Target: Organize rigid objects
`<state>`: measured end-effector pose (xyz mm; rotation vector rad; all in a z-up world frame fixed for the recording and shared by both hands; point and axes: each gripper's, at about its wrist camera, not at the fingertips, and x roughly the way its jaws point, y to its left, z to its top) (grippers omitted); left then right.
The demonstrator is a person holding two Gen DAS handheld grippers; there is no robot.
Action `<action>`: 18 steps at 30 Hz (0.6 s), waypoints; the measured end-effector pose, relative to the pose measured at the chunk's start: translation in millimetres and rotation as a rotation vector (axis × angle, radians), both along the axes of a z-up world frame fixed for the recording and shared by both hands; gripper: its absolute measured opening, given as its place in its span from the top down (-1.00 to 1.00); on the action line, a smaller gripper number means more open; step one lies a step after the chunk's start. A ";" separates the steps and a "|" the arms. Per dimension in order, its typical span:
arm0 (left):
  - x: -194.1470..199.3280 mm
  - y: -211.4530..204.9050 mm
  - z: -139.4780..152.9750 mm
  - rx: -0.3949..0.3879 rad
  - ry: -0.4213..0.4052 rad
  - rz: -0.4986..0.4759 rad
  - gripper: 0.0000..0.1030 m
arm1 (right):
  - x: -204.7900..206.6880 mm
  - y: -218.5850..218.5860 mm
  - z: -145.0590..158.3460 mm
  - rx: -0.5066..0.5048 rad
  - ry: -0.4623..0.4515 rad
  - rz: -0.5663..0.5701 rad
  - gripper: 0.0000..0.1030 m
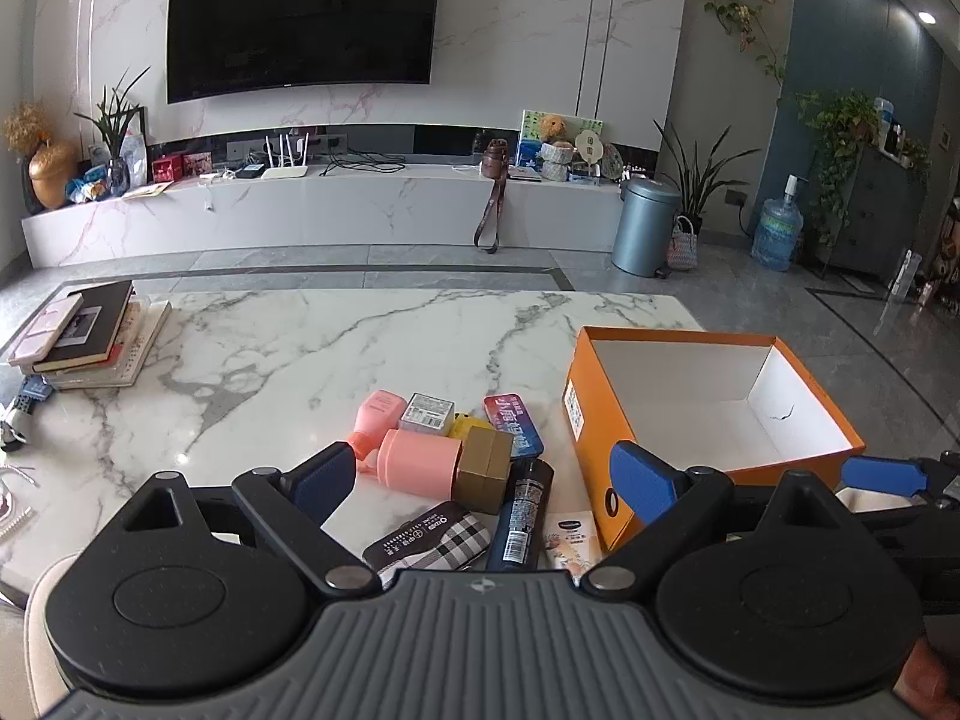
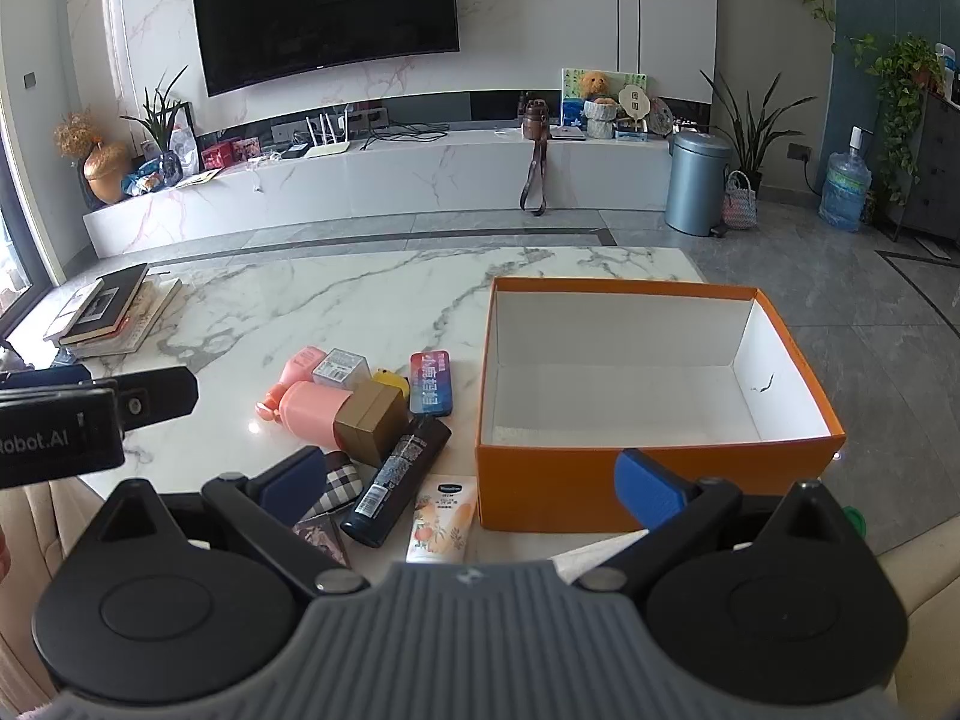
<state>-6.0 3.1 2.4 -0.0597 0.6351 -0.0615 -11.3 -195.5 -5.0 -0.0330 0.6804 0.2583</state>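
Both my grippers, left (image 1: 483, 477) and right (image 2: 471, 483), hover with fingers spread wide, grasping nothing. Left of the empty orange box (image 2: 600, 480) on the marble worktop (image 2: 372, 312) lies a cluster of small items. The pink bottle (image 2: 315, 411) looks light, stiff and smooth; I would pinch across its body

left gripper (image 1: 486, 480): grey ribbed body with a small round emblem; two black teardrop housings, each with a raised disc and a triangular cut-out
left fingers (image 1: 327, 474): black link arms with silver pivot screws, blue ribbed pads
right gripper (image 2: 474, 483): same build, grey ribbed centre, black housings, silver screws
right fingers (image 2: 651, 489): brighter blue pad on one, darker on the other
marking: white lettering "Robot.AI" on the black side of the left gripper, seen from the right wrist
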 end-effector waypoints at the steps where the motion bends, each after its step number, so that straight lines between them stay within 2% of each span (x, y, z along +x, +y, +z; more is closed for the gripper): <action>1: 0.1 -0.6 0.0 0.005 0.001 -0.002 -1.00 | 0.1 0.2 -0.4 -0.001 0.001 0.001 -0.97; 18: 0.1 -0.4 -5.9 0.011 0.018 0.002 -1.00 | 1.8 1.3 -1.5 -0.007 0.009 0.002 -0.97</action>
